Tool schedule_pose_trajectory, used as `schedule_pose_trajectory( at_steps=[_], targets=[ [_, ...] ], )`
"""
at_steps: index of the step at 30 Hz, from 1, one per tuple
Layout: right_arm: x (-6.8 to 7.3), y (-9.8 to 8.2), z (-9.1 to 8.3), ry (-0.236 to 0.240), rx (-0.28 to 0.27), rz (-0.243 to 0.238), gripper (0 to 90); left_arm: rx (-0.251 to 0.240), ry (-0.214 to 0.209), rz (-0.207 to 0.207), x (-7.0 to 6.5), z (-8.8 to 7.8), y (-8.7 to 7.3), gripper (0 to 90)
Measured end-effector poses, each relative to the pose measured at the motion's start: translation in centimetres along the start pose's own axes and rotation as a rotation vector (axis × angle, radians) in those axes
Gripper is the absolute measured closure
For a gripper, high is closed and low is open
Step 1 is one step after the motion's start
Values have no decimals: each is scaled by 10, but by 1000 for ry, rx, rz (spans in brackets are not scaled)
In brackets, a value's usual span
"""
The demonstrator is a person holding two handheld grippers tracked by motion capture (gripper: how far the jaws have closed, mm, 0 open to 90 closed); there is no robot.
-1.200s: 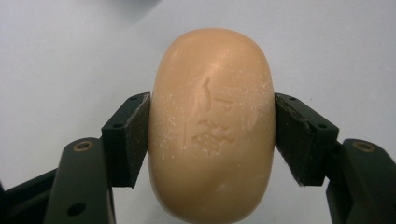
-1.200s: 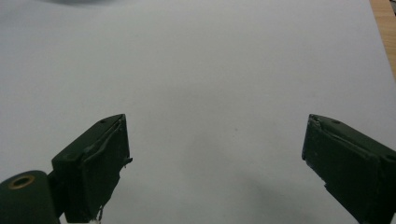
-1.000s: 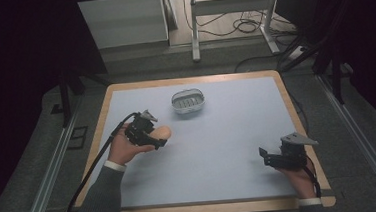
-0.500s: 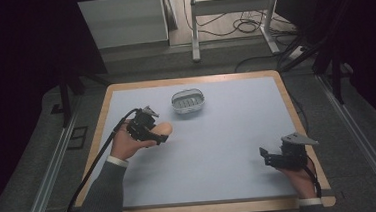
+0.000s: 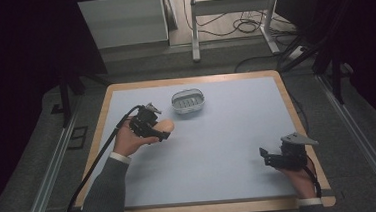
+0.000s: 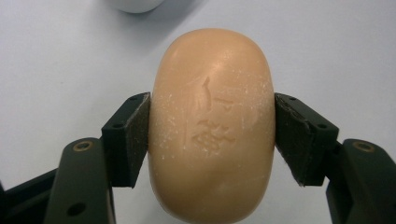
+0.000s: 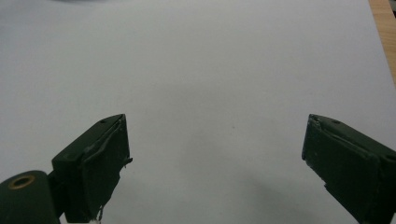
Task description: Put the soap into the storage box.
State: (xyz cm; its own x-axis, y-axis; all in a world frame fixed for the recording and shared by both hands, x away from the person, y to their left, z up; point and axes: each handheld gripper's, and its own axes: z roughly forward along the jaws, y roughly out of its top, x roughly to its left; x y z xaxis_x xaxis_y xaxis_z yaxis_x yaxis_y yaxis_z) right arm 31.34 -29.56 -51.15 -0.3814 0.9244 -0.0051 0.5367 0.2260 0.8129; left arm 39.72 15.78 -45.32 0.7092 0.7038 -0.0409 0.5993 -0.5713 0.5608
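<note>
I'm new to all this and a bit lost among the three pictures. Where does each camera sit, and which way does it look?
High view: above the table, looking forward and down; both forearms, left gripper and right gripper show.
Left gripper view: rides that gripper, looking along its jaws clamped on the soap bar.
Right gripper view: rides the right gripper, open jaws over bare table.
Shared: high and left gripper views both show the soap and the white soap dish.

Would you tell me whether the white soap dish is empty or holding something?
Empty: the soap dish shows bare ribs, while the soap bar sits in the left claw.
</note>
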Motion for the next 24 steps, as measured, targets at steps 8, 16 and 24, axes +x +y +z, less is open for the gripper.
schedule_pose_trajectory(
  at_steps=[8, 16, 24],
  targets=[
    [0, 0, 1, -2, 2, -1, 74, 7, 2, 5, 3, 2, 8, 323],
    [0, -1, 1, -1, 3, 1, 74, 2, 0, 8, 5, 4, 15, 323],
    [-1, -1, 1, -2, 3, 4, 74, -3, 0, 11, 7, 5, 23, 324]
  ],
)
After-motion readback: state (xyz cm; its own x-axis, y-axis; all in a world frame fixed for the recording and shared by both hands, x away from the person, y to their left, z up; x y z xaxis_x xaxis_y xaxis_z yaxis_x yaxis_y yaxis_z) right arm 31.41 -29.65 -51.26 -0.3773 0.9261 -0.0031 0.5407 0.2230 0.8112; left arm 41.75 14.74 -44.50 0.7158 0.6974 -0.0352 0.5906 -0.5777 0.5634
